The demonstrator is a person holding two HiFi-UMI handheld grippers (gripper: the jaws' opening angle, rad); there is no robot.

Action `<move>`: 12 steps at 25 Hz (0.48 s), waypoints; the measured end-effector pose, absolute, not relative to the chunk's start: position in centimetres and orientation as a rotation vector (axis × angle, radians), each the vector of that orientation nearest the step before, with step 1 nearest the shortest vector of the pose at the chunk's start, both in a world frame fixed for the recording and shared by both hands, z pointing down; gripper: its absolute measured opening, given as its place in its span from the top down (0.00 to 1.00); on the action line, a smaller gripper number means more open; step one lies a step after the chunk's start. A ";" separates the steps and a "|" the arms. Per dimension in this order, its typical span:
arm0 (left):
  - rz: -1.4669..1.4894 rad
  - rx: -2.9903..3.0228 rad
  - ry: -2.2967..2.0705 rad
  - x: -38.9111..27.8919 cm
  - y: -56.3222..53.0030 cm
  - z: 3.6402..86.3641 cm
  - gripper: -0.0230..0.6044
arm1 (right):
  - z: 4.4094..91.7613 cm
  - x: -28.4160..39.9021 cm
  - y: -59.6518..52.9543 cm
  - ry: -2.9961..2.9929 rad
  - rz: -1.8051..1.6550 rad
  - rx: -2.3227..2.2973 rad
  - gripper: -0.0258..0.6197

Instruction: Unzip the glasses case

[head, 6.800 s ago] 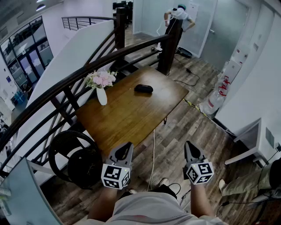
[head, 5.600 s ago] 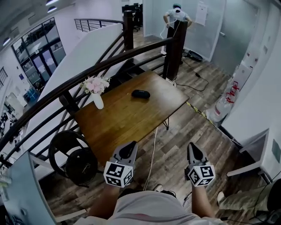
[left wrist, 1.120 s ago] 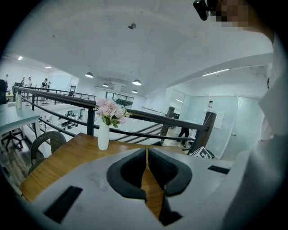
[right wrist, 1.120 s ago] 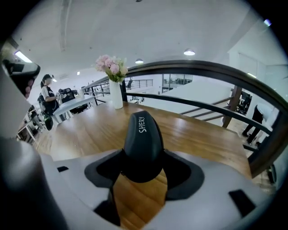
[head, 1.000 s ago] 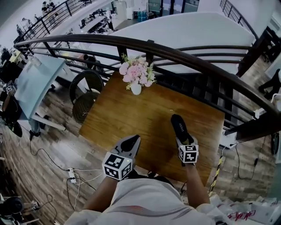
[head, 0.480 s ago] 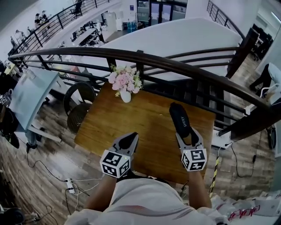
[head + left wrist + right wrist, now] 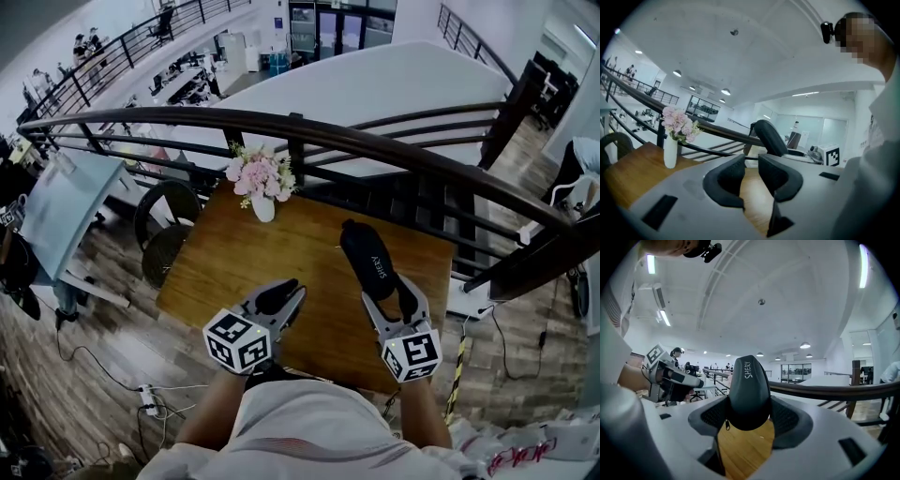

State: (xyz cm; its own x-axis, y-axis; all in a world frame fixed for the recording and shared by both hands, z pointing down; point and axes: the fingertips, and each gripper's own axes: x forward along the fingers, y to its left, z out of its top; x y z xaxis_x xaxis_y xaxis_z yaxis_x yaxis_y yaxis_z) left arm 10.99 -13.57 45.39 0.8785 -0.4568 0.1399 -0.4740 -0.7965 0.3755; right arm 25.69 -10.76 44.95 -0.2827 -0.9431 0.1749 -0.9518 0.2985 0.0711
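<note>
The black glasses case [image 7: 367, 260] hangs above the wooden table [image 7: 281, 253], tilted up and away from me. My right gripper [image 7: 384, 292] is shut on its near end. In the right gripper view the case [image 7: 749, 390] fills the space between the pads, and its zipper pull [image 7: 726, 424] dangles at the lower left. My left gripper [image 7: 286, 292] hovers over the table's near edge, beside the case and apart from it. Its jaws have just been opening; a narrow gap shows between its pads [image 7: 733, 180] with nothing in it. The case [image 7: 769, 136] shows beyond them.
A white vase of pink flowers [image 7: 263, 206] stands at the table's far left corner. A dark curved railing [image 7: 375, 141] runs just behind the table. A round black chair [image 7: 169, 220] sits on the floor to the left.
The right gripper has lifted the case off the table and drawn it nearer to me. The left gripper has risen a little and its jaws have parted slightly.
</note>
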 end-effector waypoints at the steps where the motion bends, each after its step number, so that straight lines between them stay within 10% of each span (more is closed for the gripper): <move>1: 0.024 2.624 -0.627 11.3 -13.3 45.0 0.80 | 44.5 25.4 -10.6 -2.392 0.050 1.747 0.44; 5: -0.093 2.546 -0.420 12.6 -12.5 43.3 0.57 | 42.8 23.2 -9.6 -2.492 -0.051 1.636 0.44; 12: -0.219 2.471 -0.203 14.5 -11.8 40.4 0.46 | 40.9 18.5 -8.0 -2.633 -0.224 1.409 0.44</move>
State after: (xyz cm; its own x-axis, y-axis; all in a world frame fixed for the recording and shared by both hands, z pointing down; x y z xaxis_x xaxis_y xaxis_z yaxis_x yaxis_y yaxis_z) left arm 14.47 -11.81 40.43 0.9742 -0.1988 -0.1072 -0.0919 -0.7825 0.6158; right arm 18.50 -7.99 40.92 -0.5491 -0.8337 0.0584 -0.8118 0.5486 0.1998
